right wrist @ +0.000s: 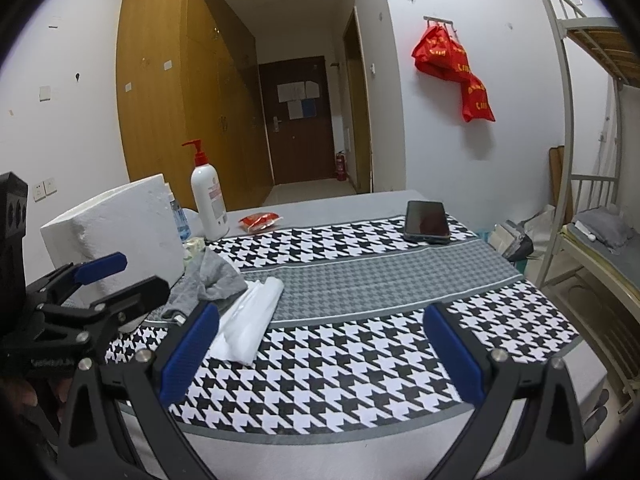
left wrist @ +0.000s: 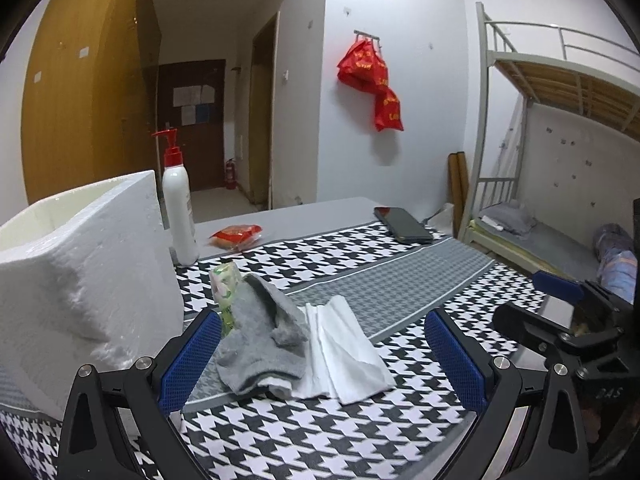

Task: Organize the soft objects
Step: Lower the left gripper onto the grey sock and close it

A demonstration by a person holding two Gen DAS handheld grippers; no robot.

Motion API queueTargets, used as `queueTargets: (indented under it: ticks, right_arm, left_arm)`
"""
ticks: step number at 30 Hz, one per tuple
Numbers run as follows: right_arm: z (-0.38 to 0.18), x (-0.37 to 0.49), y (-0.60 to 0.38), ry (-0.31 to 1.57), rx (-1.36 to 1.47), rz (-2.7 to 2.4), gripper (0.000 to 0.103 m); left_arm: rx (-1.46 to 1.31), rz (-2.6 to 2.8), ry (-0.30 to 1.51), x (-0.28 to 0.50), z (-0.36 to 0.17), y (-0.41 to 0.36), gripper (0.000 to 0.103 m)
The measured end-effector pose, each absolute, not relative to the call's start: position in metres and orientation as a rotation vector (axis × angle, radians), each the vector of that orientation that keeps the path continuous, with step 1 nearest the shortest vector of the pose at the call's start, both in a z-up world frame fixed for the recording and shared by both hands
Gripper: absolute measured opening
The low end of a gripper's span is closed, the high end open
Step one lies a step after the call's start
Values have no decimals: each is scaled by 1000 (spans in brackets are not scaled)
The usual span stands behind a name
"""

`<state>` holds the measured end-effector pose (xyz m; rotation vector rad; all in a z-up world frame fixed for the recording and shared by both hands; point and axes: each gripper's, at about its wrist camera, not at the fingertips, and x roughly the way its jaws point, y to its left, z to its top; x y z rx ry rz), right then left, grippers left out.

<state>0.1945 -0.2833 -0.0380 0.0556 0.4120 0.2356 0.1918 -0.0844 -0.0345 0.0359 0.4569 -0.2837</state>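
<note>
lying crumpled on a black-and-white houndstooth tablecloth, the soft grey ankle sock overlaps a folded white paper tissue on its right, and a small green-patterned tissue packet pokes up behind it. just left of the pile stands a white polystyrene foam box, open at the top. behind the box are a tall white pump bottle with a red dispenser, a small red snack packet and, far right, a black smartphone lying flat near the cloth's edge. beyond the table are a wooden wardrobe, a brown door, red bags hung on a white wall and a metal bunk bed. the cloth's centre and right side lie bare.

the left gripper has its blue-padded fingers spread wide either side of the sock and tissue, holding nothing. the right gripper is equally wide open and empty over bare cloth, its left pad near the tissue's edge.
</note>
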Motion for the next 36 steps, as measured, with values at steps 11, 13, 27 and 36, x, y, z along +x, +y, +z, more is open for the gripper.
queueTargets:
  ticks: [11,13,27,36]
  right_arm:
    - [-49,216,-284,471,59,256,103]
    - [-50,218,-284,469,54,251,103]
    - [-52,223,-294,470,58,256,103]
    - [-54,226,-292,481,59,268,103]
  left_arm:
    - [32,-241,529,220,-43,-91,91]
    - [37,-238,537,226,-44,-93,86]
    - [45,-155,627,252,-63,-93,55]
    - [63,-129,676,260,-72,-93,31]
